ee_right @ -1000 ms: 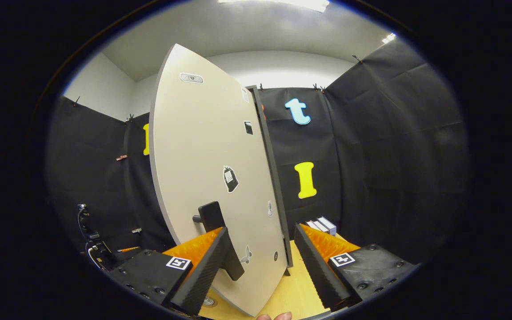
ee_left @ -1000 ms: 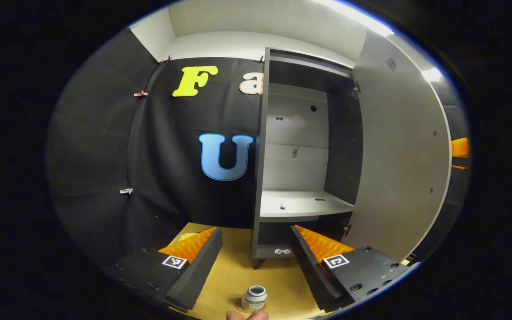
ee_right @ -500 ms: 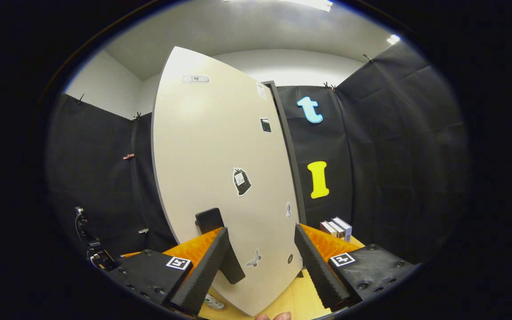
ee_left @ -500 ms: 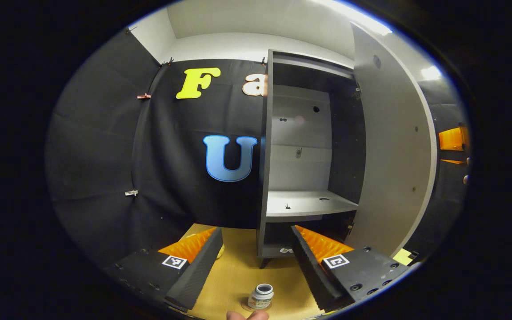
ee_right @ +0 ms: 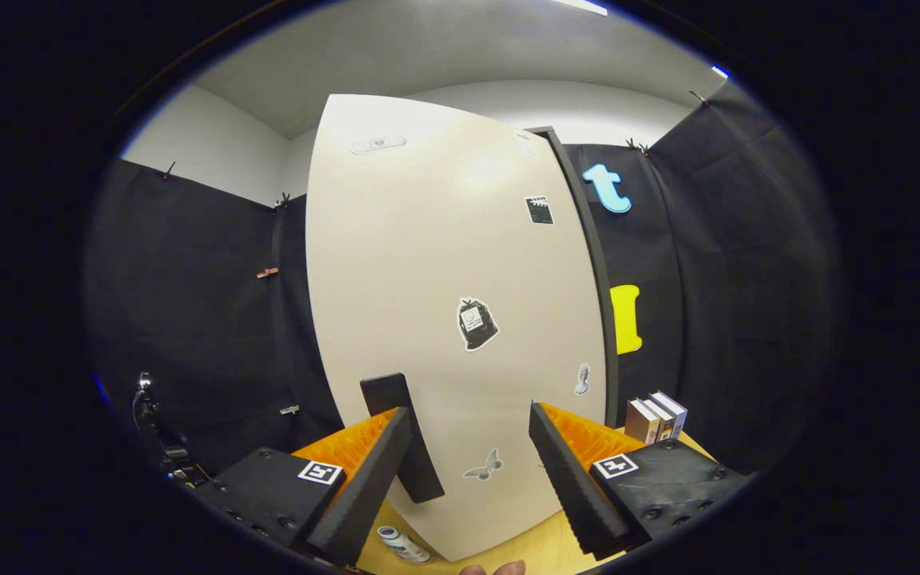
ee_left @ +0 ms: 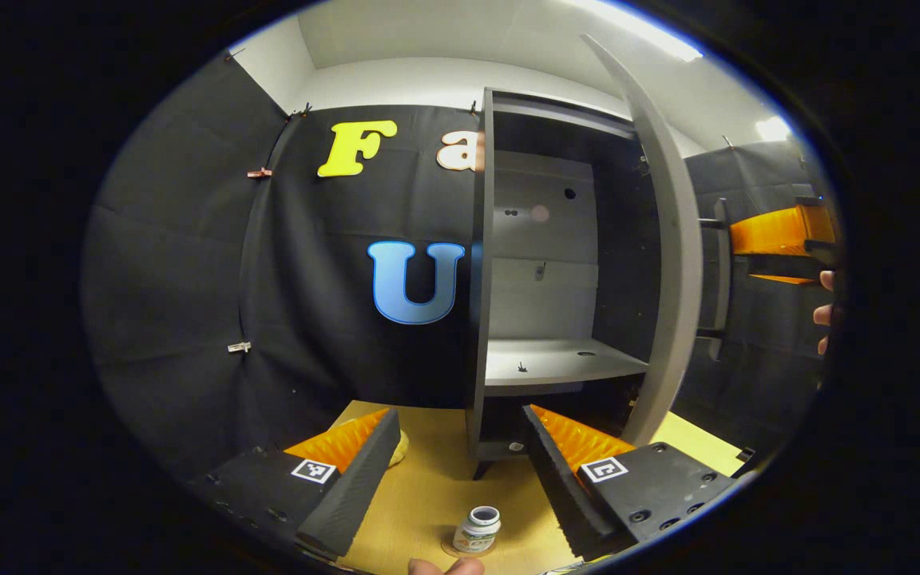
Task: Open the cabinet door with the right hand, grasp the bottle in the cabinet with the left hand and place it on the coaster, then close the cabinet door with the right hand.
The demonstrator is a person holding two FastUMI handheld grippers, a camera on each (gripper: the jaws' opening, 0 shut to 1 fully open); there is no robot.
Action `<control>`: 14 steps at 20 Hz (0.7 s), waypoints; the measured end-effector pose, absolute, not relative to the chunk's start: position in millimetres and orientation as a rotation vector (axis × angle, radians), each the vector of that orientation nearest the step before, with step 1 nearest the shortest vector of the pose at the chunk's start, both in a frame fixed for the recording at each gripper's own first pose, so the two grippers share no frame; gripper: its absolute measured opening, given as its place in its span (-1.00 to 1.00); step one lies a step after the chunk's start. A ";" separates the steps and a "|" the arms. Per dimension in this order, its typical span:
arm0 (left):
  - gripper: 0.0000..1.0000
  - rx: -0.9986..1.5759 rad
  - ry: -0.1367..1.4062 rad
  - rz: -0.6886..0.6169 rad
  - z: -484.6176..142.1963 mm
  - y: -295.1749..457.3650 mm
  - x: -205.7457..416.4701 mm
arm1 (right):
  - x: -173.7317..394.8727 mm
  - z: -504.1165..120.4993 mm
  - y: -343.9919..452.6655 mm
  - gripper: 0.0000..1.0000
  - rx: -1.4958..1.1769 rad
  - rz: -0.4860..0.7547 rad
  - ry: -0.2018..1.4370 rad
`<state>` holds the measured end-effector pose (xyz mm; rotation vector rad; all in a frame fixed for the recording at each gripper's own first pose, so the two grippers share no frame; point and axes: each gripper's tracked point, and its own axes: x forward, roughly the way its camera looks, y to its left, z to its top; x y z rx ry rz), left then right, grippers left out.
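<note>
Holding both tongs wide open and empty, we see the small white bottle [ee_left: 477,531] bottom centre, beige cabinet door [ee_right: 460,319] half-closed mid-frame.

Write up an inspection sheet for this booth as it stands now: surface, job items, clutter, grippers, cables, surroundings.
Surface: wooden table, bare between the fingers.
Bottle: upright on the coaster, out of the cabinet.
Door: part open, swung edge-on in the left gripper view; handle just ahead of the right gripper's left finger.
Shelf: no bottle on it.
Clutter: small boxes right of the cabinet; a yellow thing behind the left finger.
Left gripper: open, holding nothing.
Right gripper: open, facing the door.
Cables: dark cable and stand at the left.
Surroundings: black cloth walls, white ceiling.
</note>
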<state>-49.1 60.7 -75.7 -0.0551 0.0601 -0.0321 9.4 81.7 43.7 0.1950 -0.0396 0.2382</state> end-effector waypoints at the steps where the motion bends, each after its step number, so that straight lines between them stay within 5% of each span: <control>1: 0.87 -0.059 0.059 -0.033 -75.6 61.8 -49.0 | 9.2 45.0 81.8 0.95 0.191 0.234 -0.047; 14: 0.91 -0.035 0.046 -0.071 -67.5 46.4 -43.6 | 8.8 37.2 32.9 0.94 0.086 0.073 -0.062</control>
